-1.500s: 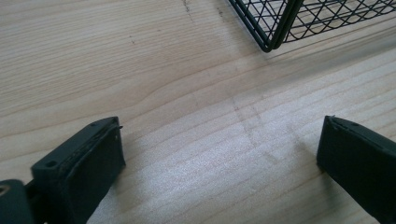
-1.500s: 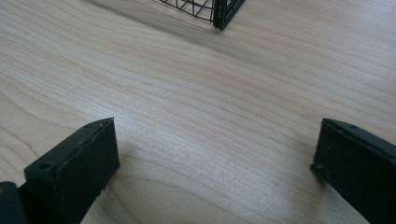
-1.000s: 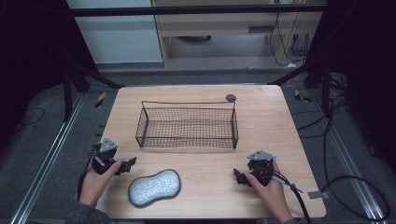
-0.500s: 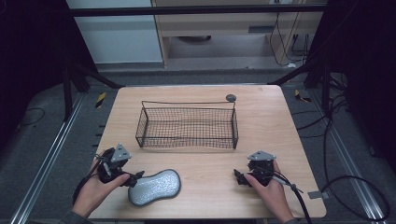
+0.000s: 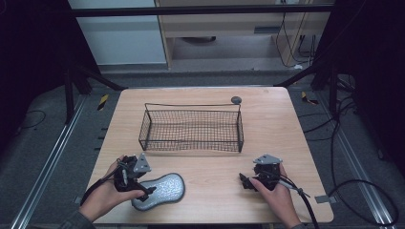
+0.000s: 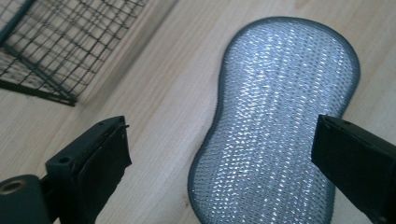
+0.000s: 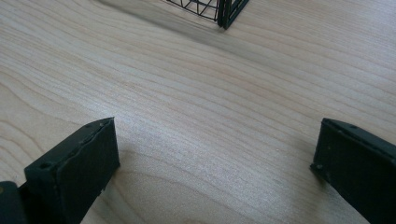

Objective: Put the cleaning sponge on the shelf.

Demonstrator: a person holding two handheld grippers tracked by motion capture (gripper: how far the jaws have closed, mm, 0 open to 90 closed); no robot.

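A pale wooden worktop [image 5: 286, 124] is seen carrying a black wire basket [image 5: 191, 128], which stands well beyond both grippers. A grey, peanut-shaped scouring pad [image 6: 275, 121] is laid flat between the spread fingers [image 6: 93, 158] of the left gripper [image 5: 141, 190], its long axis running away from them toward the basket's near side; no writing can be read on it. The right gripper [image 5: 244, 181] is held with fingers [image 7: 79, 163] spread over bare wood, nothing being pinched.
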